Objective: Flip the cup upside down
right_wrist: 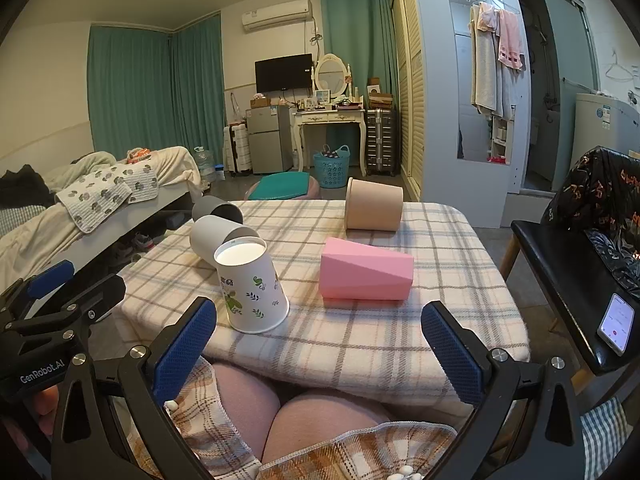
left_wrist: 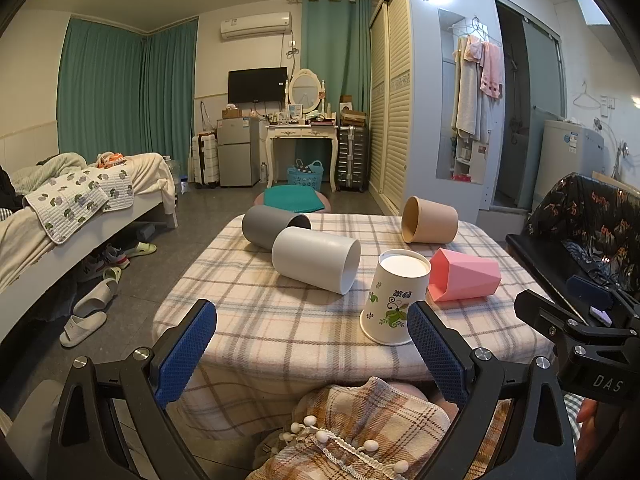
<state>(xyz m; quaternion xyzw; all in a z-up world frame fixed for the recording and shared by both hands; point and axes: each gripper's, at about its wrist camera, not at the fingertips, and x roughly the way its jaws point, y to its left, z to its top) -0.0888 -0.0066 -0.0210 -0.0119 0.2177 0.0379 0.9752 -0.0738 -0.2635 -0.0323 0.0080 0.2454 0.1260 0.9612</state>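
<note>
A white paper cup with a green leaf print (left_wrist: 394, 298) stands upside down near the front of the plaid-covered table (left_wrist: 280, 320); it also shows in the right wrist view (right_wrist: 252, 286). Lying on their sides are a pink faceted cup (left_wrist: 464, 276) (right_wrist: 366, 274), a light grey cup (left_wrist: 316, 258) (right_wrist: 218, 238), a dark grey cup (left_wrist: 272, 226) (right_wrist: 214, 210) and a brown paper cup (left_wrist: 430, 220) (right_wrist: 374, 204). My left gripper (left_wrist: 312, 344) is open and empty at the table's front edge. My right gripper (right_wrist: 320, 344) is open and empty, just in front of the table.
A black chair (right_wrist: 568, 280) with a phone (right_wrist: 616, 324) and a dark bag (right_wrist: 600, 200) stands right of the table. A bed (left_wrist: 60, 216) is on the left, slippers (left_wrist: 86, 316) on the floor. My lap under a plaid blanket (right_wrist: 280, 420) lies below both grippers.
</note>
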